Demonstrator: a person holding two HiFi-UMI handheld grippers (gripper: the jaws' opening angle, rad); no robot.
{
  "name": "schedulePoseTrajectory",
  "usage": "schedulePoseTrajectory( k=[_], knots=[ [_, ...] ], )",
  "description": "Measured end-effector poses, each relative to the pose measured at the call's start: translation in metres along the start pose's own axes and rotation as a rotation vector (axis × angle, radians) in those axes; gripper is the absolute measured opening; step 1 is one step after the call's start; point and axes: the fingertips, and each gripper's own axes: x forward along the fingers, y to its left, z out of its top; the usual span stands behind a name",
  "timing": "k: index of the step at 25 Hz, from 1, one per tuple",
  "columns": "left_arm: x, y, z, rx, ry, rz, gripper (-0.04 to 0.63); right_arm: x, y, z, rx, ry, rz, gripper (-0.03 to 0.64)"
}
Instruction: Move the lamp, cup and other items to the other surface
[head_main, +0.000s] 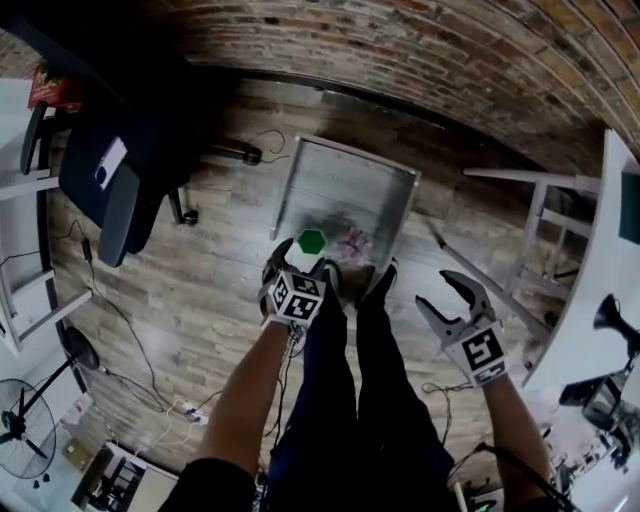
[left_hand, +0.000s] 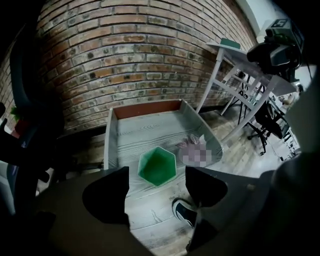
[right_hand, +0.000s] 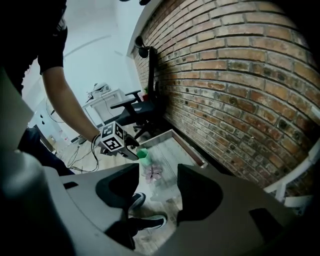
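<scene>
Cup (left_hand: 157, 166), green and six-sided, stood mouth up inside the grey tray (left_hand: 114, 131), toward its near end. A pinkish crumpled item (right_hand: 152, 172) lay just beside it in the same tray. The left gripper (head_main: 307, 255) hung over the tray's near end with its jaws apart, the cup showing between them but ungripped. The right gripper (head_main: 435, 290) hovered beside the tray, jaws wide and empty. The person's shoes (head_main: 385, 278) stood at the tray's near edge, and a brick wall (left_hand: 135, 55) ran behind its far end.
</scene>
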Motion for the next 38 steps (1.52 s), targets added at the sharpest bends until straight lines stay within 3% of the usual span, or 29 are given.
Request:
schedulePoseTrajectory(
  k=[8,14,24,30,35,38],
  knots=[
    [0.039,0.003,-0.001,0.075,0.032,-0.020,0.334,-0.002,-0.002,-0.034,0.045,0.044,-0.039,0.252],
    [0.025,0.001,0.011,0.108,0.056,-0.033,0.308,-0.015,0.006,-0.032,0.069,0.011,-0.063,0.250],
    [-0.102,0.007,0.073,0.135,-0.034,-0.070,0.307,-0.079,0.023,0.039,0.088,-0.099,-0.134,0.241],
    [-0.193,0.010,0.109,0.242,-0.049,-0.090,0.308,-0.136,0.034,0.081,0.167,-0.206,-0.185,0.227],
    [-0.252,-0.002,0.156,0.399,-0.083,-0.135,0.307,-0.188,0.034,0.099,0.219,-0.288,-0.263,0.229],
    [-0.285,-0.015,0.177,0.421,-0.101,-0.185,0.307,-0.215,0.044,0.099,0.217,-0.285,-0.304,0.232]
  ],
)
